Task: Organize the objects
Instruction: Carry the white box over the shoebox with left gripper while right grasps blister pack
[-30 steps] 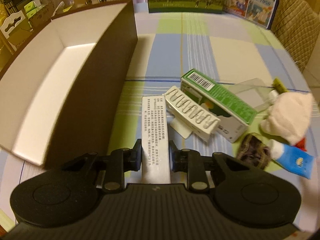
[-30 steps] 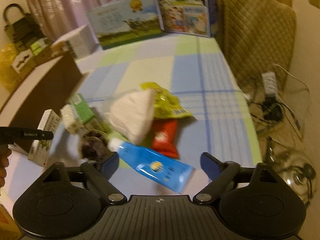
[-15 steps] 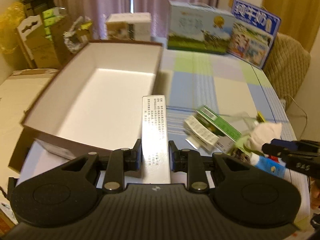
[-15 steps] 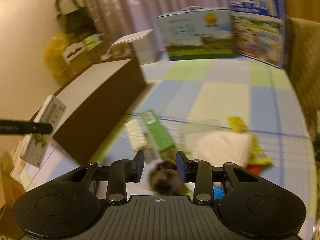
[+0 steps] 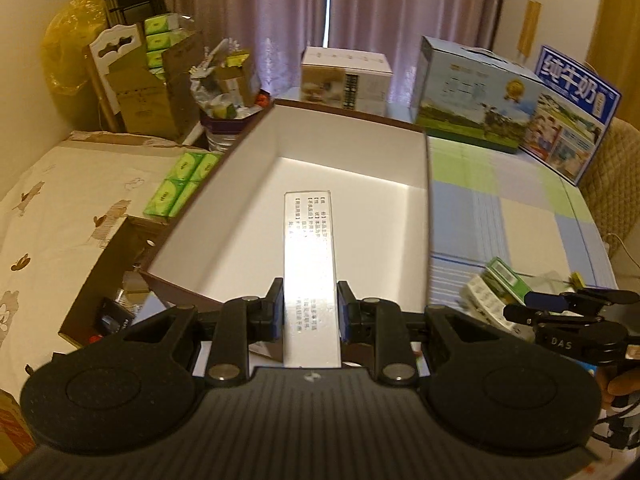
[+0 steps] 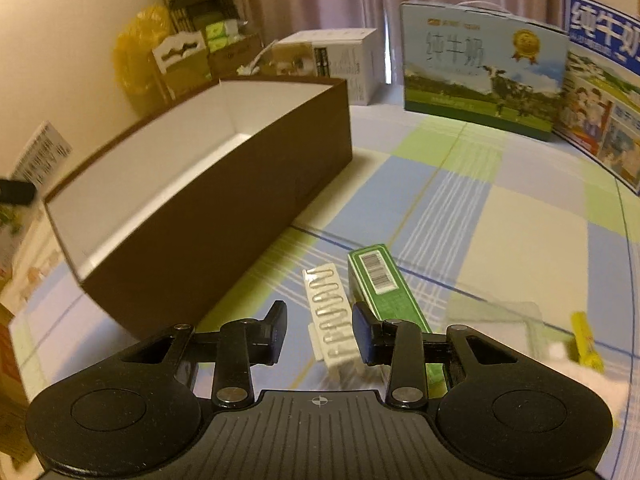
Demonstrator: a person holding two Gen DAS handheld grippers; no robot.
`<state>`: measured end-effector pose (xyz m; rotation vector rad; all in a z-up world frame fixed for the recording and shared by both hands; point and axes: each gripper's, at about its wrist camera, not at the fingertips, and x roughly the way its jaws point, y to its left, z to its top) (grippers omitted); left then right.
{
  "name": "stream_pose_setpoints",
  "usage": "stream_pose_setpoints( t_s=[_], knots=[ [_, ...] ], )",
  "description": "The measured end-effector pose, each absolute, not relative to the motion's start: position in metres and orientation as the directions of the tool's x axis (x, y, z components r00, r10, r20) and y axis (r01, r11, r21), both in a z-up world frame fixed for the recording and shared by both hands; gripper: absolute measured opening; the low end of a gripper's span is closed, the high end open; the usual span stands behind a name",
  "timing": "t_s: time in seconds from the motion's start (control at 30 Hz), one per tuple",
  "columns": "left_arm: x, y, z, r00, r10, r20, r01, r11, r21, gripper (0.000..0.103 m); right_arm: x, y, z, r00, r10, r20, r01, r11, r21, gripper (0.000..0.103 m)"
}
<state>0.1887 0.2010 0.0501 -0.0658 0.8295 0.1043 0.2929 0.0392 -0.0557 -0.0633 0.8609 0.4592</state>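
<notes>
Two milk cartons (image 6: 480, 64) and a white carton (image 5: 346, 80) stood at the checked tablecloth's (image 6: 500, 216) far edge, before pink curtains (image 5: 360, 8), with cardboard boxes (image 5: 148, 92) and a yellow bag (image 5: 66, 52) beside.

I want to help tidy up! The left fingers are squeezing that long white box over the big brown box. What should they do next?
Probably lower the long white box into the big brown box and only then let go. The left gripper holds it above the open white inside, which looks bare, so there seems room to lay it flat.
</notes>
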Motion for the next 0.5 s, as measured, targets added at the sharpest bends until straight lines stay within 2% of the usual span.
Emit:
stream_pose_setpoints(
  t_s=[0.43, 0.5],
  knots=[
    [0.215, 0.244, 0.052, 0.669, 0.046, -0.742, -0.093, 0.995, -0.022, 0.022, 0.317, 0.068, -0.087, 0.537, 0.238, -0.809, -0.418, 0.908, -0.01, 0.033],
    [0.22, 0.249, 0.052, 0.671, 0.037, -0.741, -0.081, 0.996, -0.024, 0.022, 0.317, 0.072, -0.089, 0.538, 0.227, -0.812, -0.421, 0.907, -0.026, 0.025]
  ],
)
